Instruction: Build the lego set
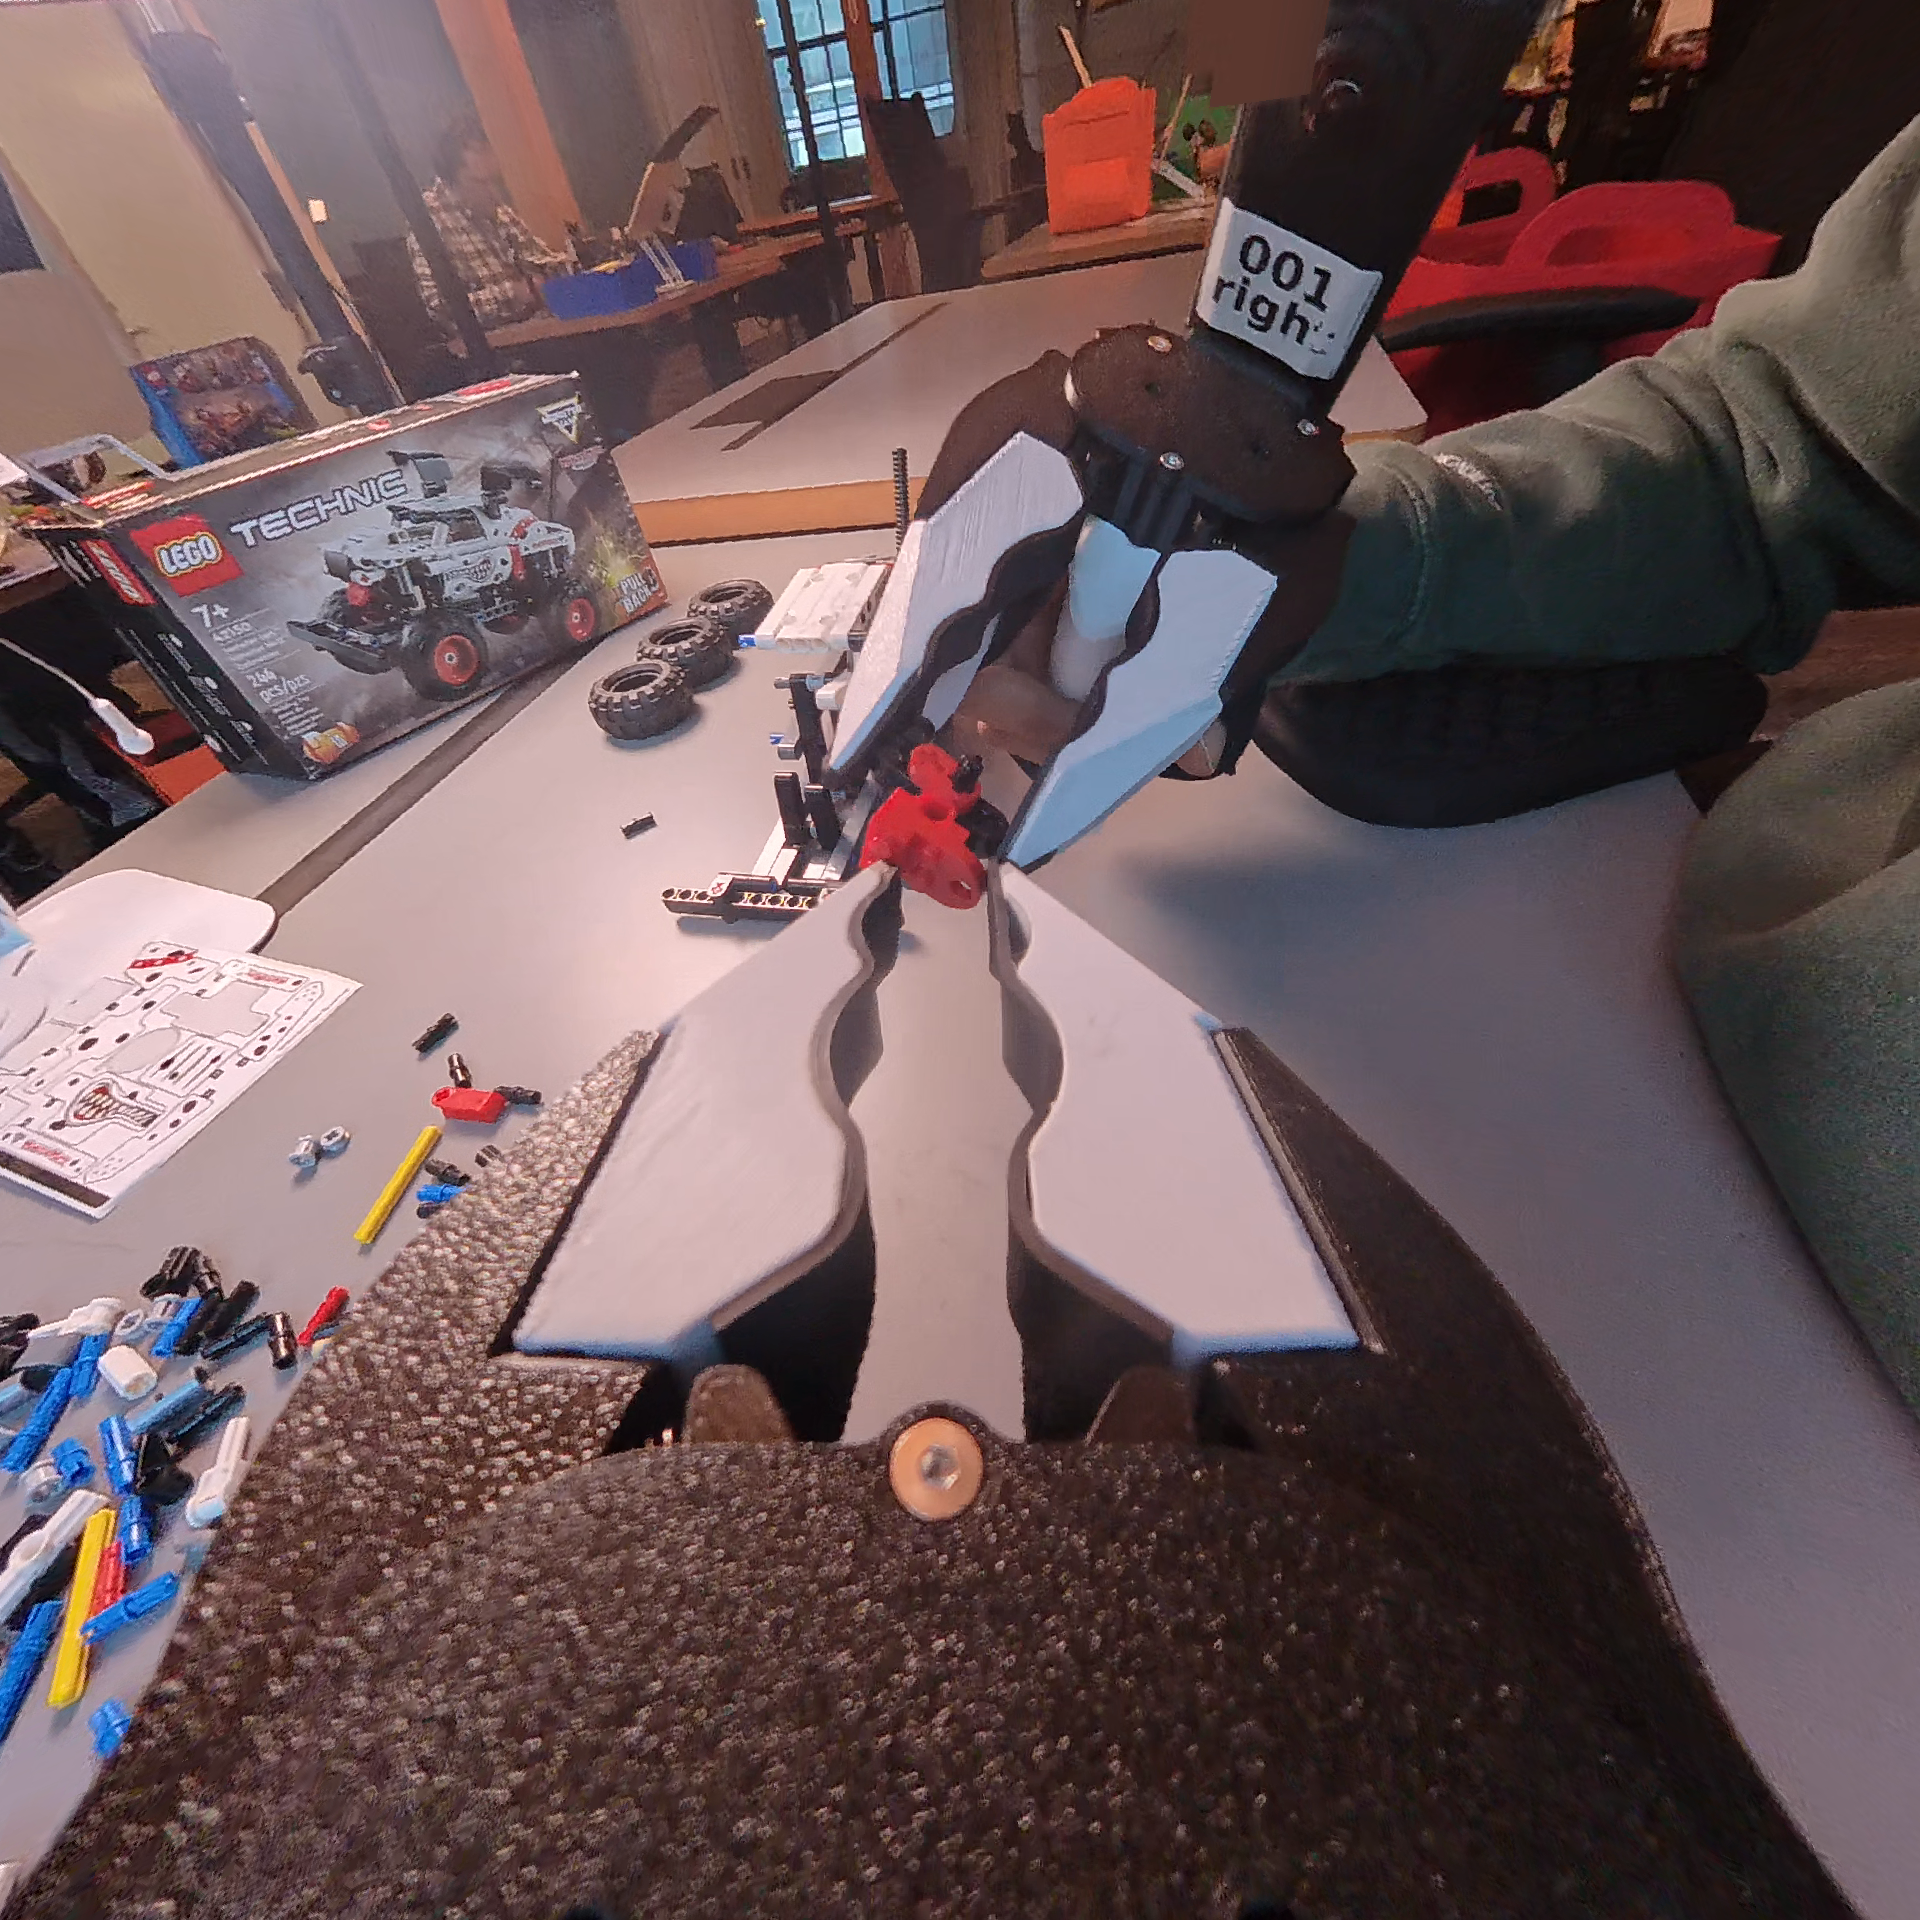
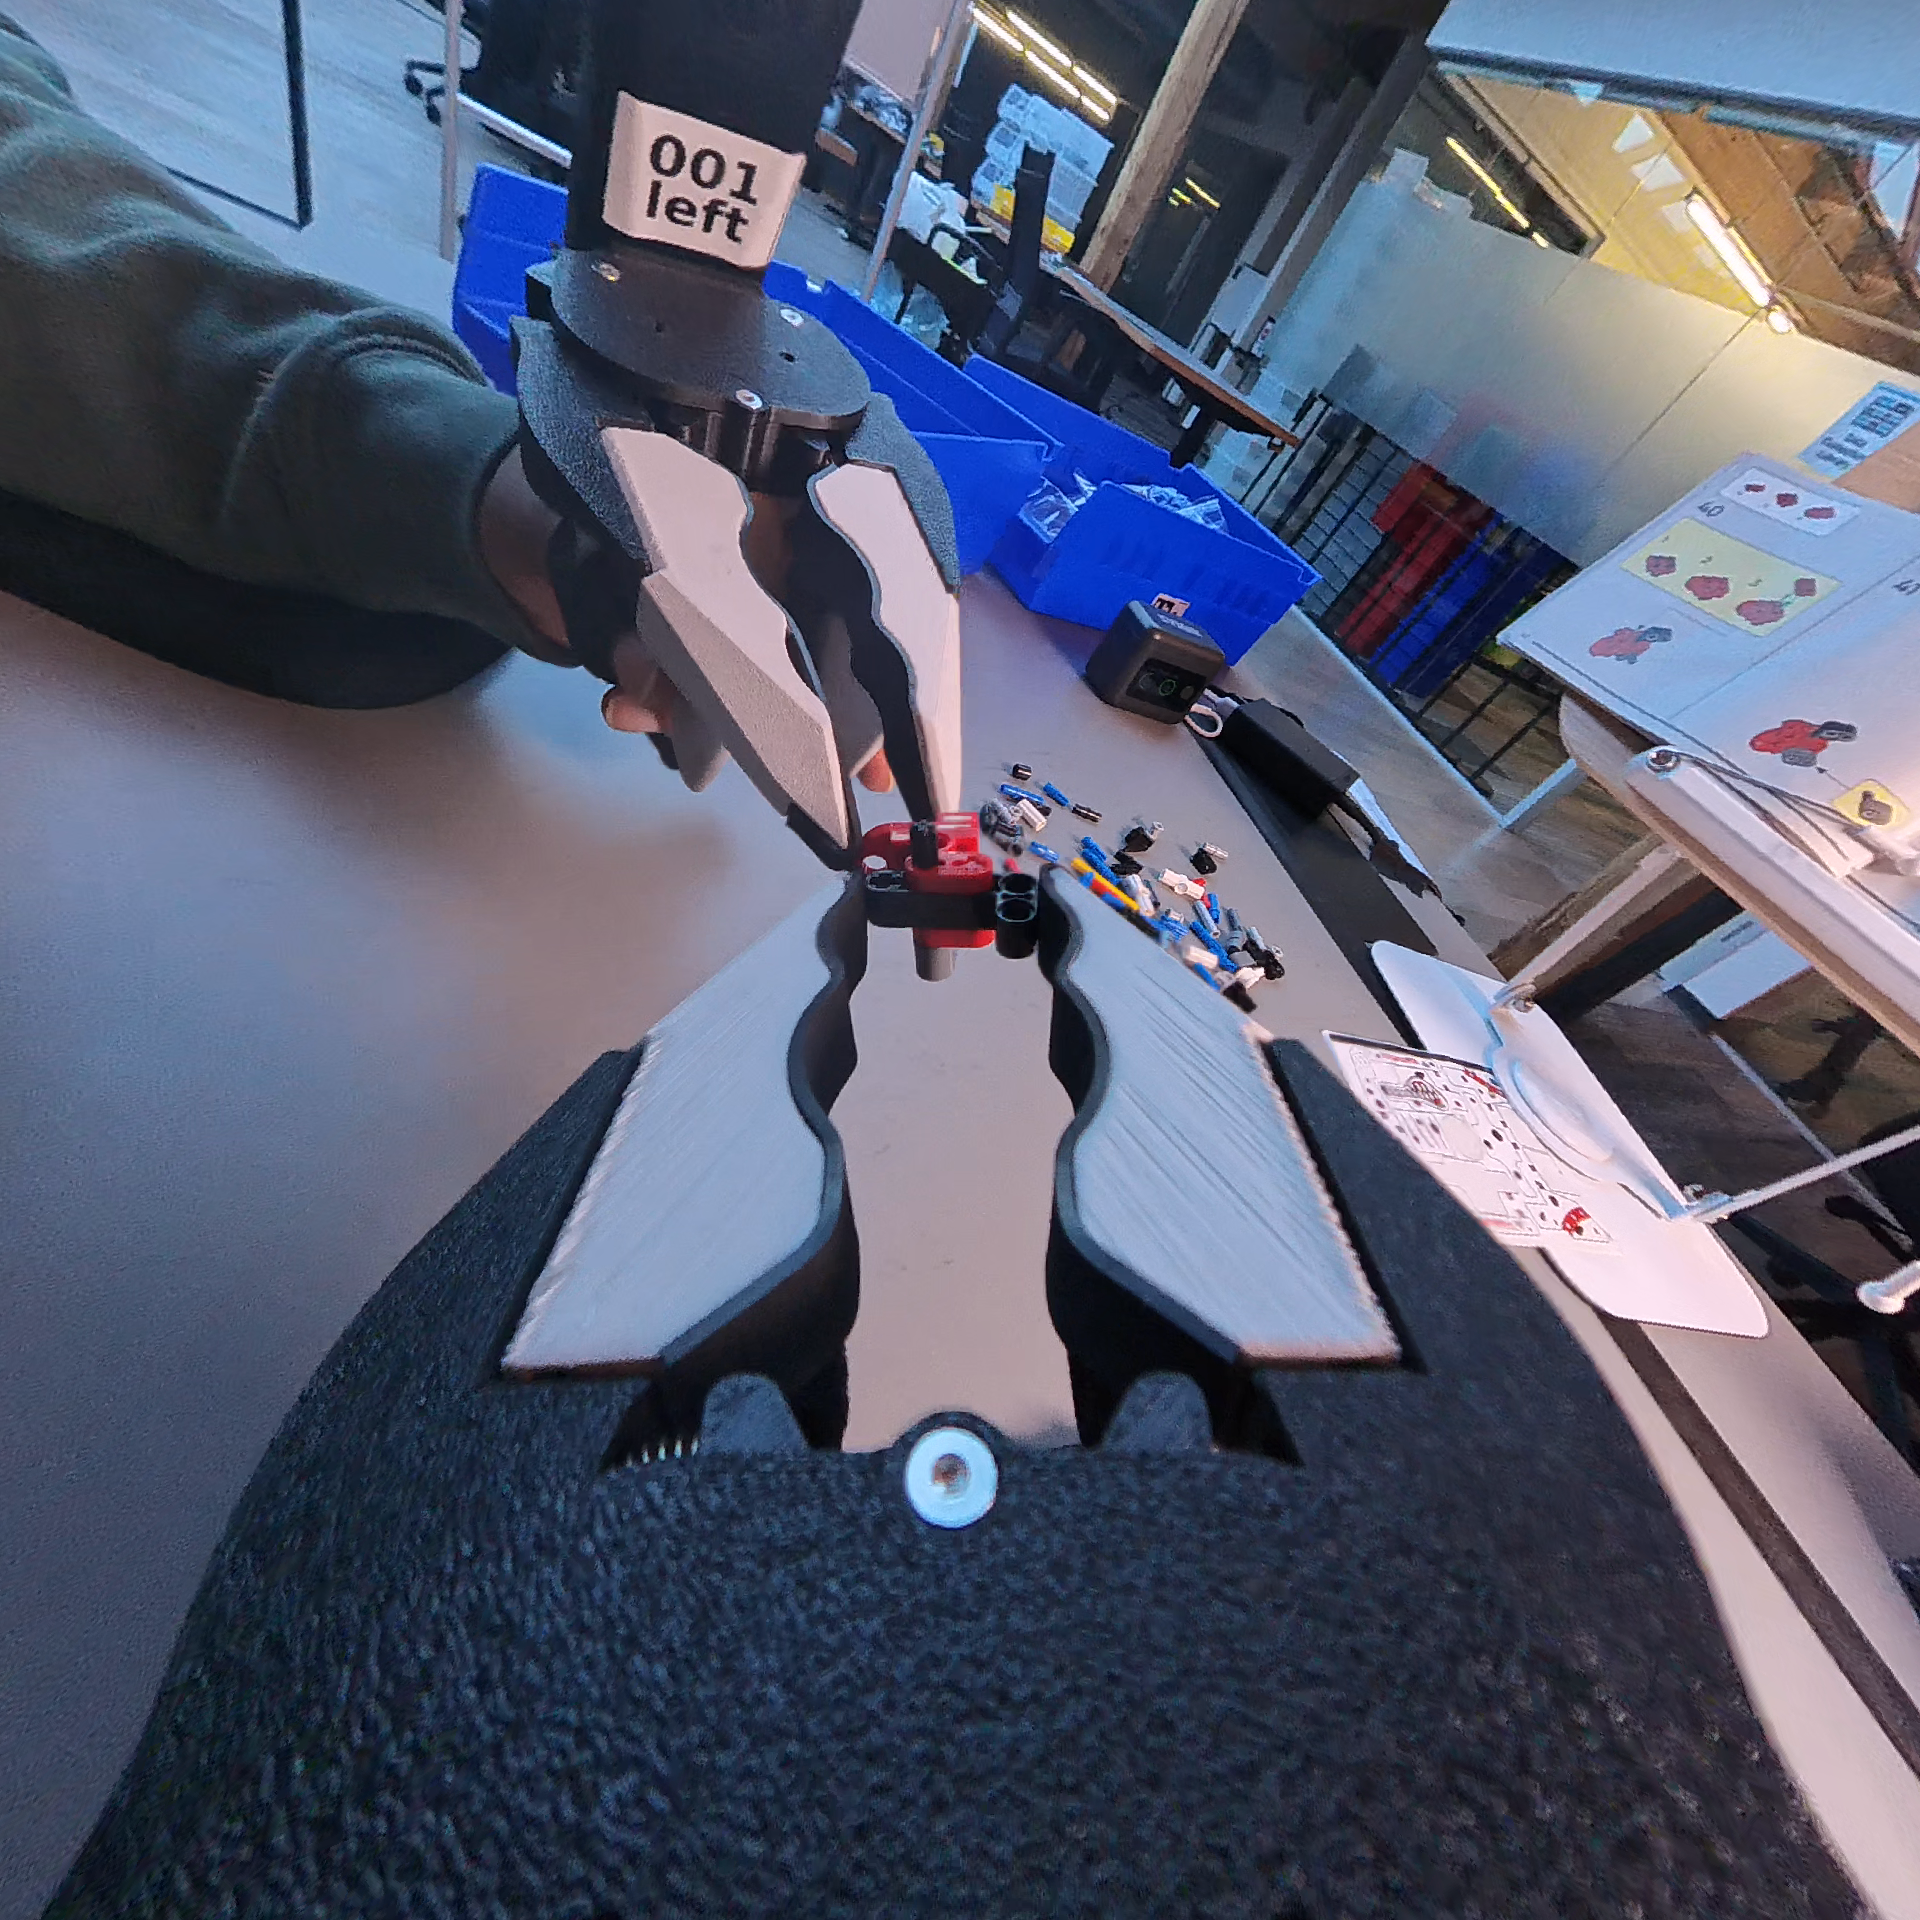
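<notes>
Two hand-held grippers meet tip to tip over a grey worktop (image 1: 1351, 1039), sharing a small red-and-black lego assembly (image 1: 928, 831) held clear of the surface. The left hand-held gripper (image 1: 940, 883) is nearly closed, its fingertips pinching the red piece at the near end. The right hand-held gripper (image 2: 951, 899) stands narrowly open, its two fingertips clamped on the black ends of the same assembly, with a black pin standing up from the red block. A person in a dark green sleeve (image 1: 1621, 540) holds each tool.

Just behind the assembly, in the left wrist view, a partly built black-and-white chassis (image 1: 805, 769) rests on the worktop, with three black tyres (image 1: 681, 655) lined up beside it. Farther left stands the set's box (image 1: 353, 582), tilted on the worktop. A sticker sheet (image 1: 145, 1060) lies flat near the left edge, and loose pieces (image 1: 114, 1423) in blue, black, white, yellow and red are scattered between it and the left hand-held gripper's body.

The right wrist view shows blue bins (image 2: 1122, 540) at the far side of the worktop, a small black camera (image 2: 1153, 665) in front of them, and an open instruction booklet (image 2: 1745, 623) propped on a stand at right.
</notes>
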